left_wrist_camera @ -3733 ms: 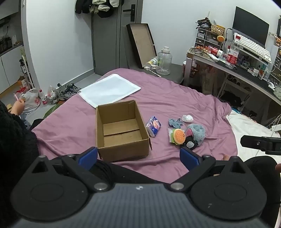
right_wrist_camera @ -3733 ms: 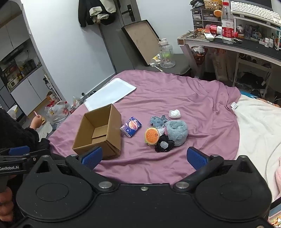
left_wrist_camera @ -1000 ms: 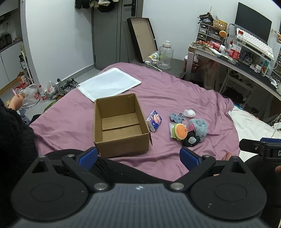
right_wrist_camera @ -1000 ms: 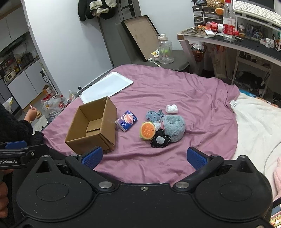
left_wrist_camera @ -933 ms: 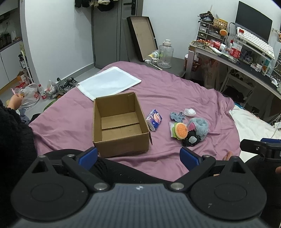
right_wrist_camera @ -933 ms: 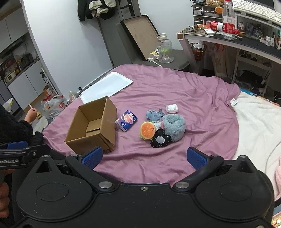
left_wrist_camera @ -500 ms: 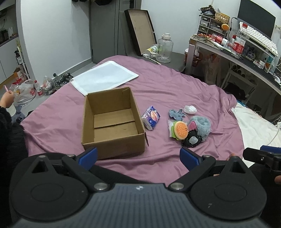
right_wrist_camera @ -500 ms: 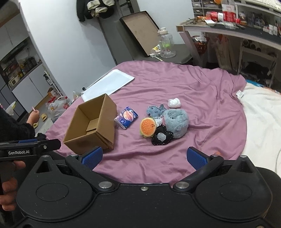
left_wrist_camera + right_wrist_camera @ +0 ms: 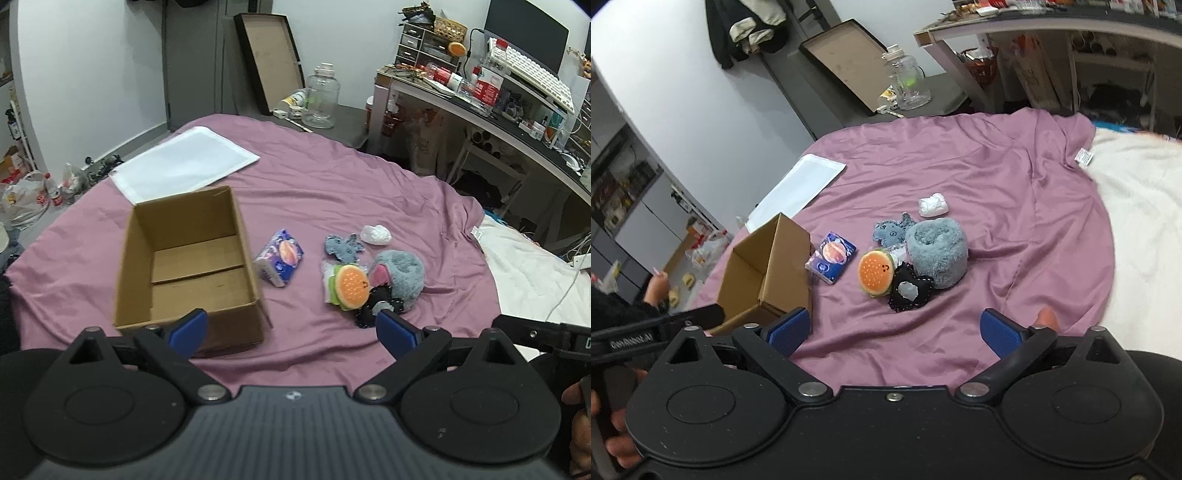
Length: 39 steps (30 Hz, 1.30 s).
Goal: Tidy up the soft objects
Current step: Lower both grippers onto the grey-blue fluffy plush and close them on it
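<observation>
An open, empty cardboard box (image 9: 192, 258) (image 9: 764, 273) rests on the purple bedspread (image 9: 332, 192). To its right lie a blue tissue pack (image 9: 280, 258) (image 9: 832, 256), a burger plush (image 9: 351, 286) (image 9: 876, 272), a black heart-shaped plush (image 9: 909, 291), a grey fluffy plush (image 9: 400, 275) (image 9: 938, 249), a small blue-grey plush (image 9: 343, 248) (image 9: 892, 229) and a white wad (image 9: 375, 234) (image 9: 933, 205). My left gripper (image 9: 291, 332) is open, held near the box's front edge. My right gripper (image 9: 895, 330) is open, just short of the plush pile. Neither holds anything.
A white flat pad (image 9: 184, 162) lies on the bed beyond the box. A white blanket (image 9: 1145, 221) covers the bed's right side. A cluttered desk (image 9: 498, 99) stands at the right, a clear jug (image 9: 321, 96) and a leaning tray (image 9: 269, 55) beyond the bed. A person's hand (image 9: 659, 286) shows at left.
Both grippers have moved forward and lower toward the bed, so the box and plush pile appear larger. The right view has tilted. Jaws stay open; nothing was grasped.
</observation>
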Each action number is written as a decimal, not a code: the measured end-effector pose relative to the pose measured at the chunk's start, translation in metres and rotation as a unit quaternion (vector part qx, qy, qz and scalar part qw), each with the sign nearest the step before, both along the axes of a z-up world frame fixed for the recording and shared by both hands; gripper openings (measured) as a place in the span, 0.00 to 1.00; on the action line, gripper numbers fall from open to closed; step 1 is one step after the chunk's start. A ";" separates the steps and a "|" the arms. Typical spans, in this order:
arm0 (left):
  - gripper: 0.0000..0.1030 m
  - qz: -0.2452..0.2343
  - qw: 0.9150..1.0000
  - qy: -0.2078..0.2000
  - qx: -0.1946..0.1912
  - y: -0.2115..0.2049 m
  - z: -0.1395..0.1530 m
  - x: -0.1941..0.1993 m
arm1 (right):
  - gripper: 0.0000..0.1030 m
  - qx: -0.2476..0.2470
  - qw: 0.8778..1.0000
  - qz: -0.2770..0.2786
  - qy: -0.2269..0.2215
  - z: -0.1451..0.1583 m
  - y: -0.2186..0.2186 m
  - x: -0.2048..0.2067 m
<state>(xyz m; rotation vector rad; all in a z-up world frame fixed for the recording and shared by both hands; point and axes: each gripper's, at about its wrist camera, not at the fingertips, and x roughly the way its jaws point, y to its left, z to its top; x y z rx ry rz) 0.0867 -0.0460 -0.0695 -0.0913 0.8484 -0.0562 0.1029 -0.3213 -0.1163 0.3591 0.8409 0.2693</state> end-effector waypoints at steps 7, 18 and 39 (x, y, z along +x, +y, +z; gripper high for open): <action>0.94 -0.012 1.000 0.000 -0.007 -0.016 -0.009 0.024 | 0.86 0.037 0.999 -0.030 0.025 -0.014 -0.013 0.028; 0.82 -0.033 0.999 0.008 -0.024 -0.040 -0.025 0.070 | 0.67 0.082 0.992 -0.074 0.054 -0.039 -0.032 0.077; 0.52 -0.043 0.992 0.073 -0.098 -0.082 -0.078 0.158 | 0.46 0.155 0.971 -0.106 0.150 -0.107 -0.052 0.151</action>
